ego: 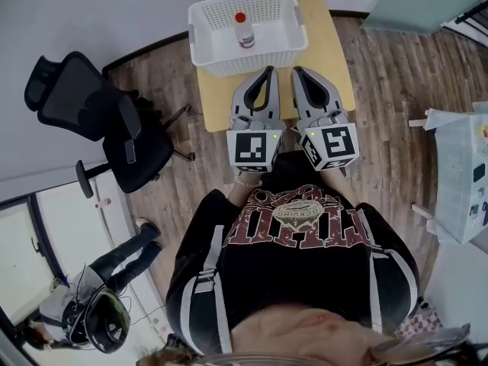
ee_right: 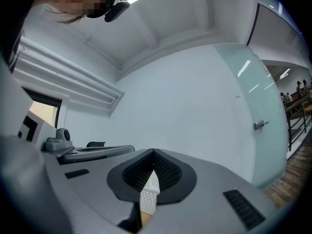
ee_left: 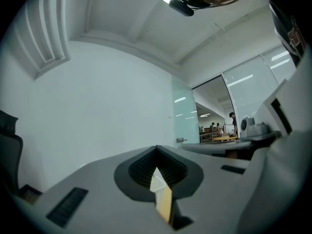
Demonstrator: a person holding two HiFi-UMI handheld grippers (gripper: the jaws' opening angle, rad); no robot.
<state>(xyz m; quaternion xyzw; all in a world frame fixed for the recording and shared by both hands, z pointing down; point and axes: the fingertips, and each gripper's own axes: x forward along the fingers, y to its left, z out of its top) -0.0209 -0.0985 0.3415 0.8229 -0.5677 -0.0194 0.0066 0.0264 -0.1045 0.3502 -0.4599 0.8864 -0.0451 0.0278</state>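
I hold both grippers side by side over a small wooden table (ego: 214, 104), tips toward a white perforated basket (ego: 204, 50). Inside the basket stands a small white bottle with a red cap (ego: 243, 30). My left gripper (ego: 264, 73) is shut with nothing in it, its tip just short of the basket's near wall. My right gripper (ego: 299, 72) is likewise shut and empty. In the left gripper view the left gripper (ee_left: 157, 148) shows only a thin slit of table wood between closed jaws. In the right gripper view the right gripper (ee_right: 154, 151) shows a sliver of basket wall.
A black office chair (ego: 99, 117) stands left of the table on the wood floor. A white equipment stand (ego: 461, 175) is at the right. Another person with a helmet (ego: 97, 305) sits at the lower left. A white wall runs behind the basket.
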